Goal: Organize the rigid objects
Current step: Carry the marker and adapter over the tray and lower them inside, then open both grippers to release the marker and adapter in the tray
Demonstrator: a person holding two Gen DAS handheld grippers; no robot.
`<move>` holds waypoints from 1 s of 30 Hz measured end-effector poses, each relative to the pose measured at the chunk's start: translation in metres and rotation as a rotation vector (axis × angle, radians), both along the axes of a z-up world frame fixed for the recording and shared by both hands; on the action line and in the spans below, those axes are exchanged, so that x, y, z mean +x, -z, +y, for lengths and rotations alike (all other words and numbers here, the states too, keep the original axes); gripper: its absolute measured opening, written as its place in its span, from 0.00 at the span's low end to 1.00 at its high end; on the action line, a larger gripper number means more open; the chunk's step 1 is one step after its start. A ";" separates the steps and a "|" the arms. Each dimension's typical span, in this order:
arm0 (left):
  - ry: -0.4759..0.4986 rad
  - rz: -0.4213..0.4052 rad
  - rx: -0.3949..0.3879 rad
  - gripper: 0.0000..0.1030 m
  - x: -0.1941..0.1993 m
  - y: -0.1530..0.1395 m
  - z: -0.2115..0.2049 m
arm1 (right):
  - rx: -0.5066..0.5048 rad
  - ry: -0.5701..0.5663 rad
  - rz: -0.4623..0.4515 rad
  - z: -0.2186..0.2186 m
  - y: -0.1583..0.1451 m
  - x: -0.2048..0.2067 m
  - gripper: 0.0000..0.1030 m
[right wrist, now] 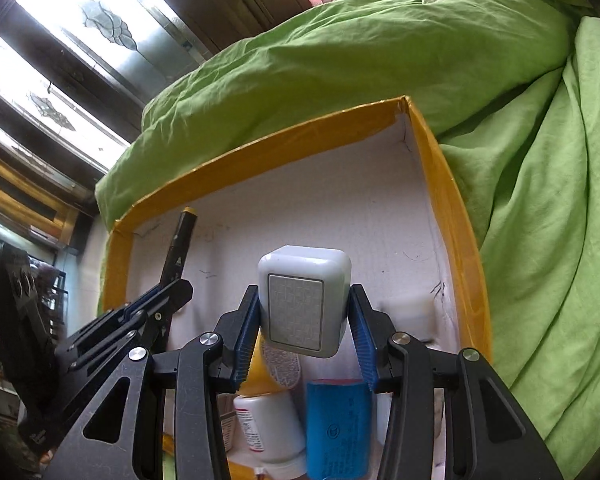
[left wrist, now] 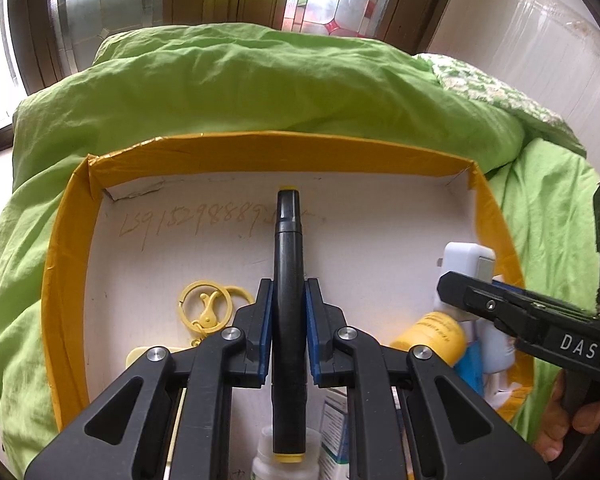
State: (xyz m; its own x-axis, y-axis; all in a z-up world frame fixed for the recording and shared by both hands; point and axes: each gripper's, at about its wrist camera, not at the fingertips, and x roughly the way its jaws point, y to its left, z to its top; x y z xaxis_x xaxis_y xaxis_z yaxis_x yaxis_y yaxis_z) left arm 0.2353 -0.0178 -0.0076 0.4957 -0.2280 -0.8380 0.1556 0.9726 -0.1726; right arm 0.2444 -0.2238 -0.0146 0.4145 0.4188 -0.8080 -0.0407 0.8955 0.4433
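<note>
While the left claw (left wrist: 288, 312) clamps a black marker pen with yellow end caps (left wrist: 287, 280) between its blue pads, the pen lies along the fingers and points toward the far wall of a shallow white cardboard box with yellow-taped rim (left wrist: 260, 148). Beneath and beside that claw, on the box floor, rest a yellow plastic key ring with a clasp (left wrist: 206, 308) and a small white bottle (left wrist: 284, 460) (only partly visible under the pen). Over the box's right side, the right claw (right wrist: 304, 320) grips a white rounded plug adapter with a grey patterned face (right wrist: 302, 300), held above the floor. Below it lie a blue cylindrical battery (right wrist: 338, 428), a white labelled bottle (right wrist: 268, 424) and a yellow container (left wrist: 432, 336). Around the box spreads a rumpled green quilt (left wrist: 260, 88) on a bed, with leaded glass panels (right wrist: 80, 40) behind.
</note>
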 end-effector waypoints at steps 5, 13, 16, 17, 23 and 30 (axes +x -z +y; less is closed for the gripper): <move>-0.002 -0.001 0.003 0.12 0.001 0.003 0.001 | -0.022 -0.005 -0.005 -0.002 0.002 -0.002 0.38; -0.003 -0.013 0.033 0.12 0.001 0.006 -0.001 | -0.045 -0.010 -0.007 0.000 0.005 -0.001 0.38; -0.002 -0.018 0.045 0.12 0.001 0.006 -0.004 | -0.059 -0.008 -0.012 0.001 0.006 0.000 0.38; -0.001 -0.019 0.047 0.12 0.001 0.006 -0.003 | -0.063 -0.007 -0.014 0.002 0.006 0.001 0.38; -0.012 -0.011 0.045 0.13 -0.001 0.005 -0.003 | -0.069 -0.007 -0.028 0.005 0.005 0.001 0.39; -0.010 -0.042 0.050 0.43 -0.021 -0.019 0.000 | -0.044 0.004 -0.078 -0.003 -0.015 -0.011 0.45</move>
State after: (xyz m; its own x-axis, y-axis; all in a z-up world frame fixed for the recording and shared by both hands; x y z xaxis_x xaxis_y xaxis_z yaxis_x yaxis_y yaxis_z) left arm 0.2142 -0.0173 0.0115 0.5331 -0.1812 -0.8264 0.1517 0.9814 -0.1173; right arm 0.2335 -0.2269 0.0004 0.4788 0.3821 -0.7904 -0.0701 0.9141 0.3994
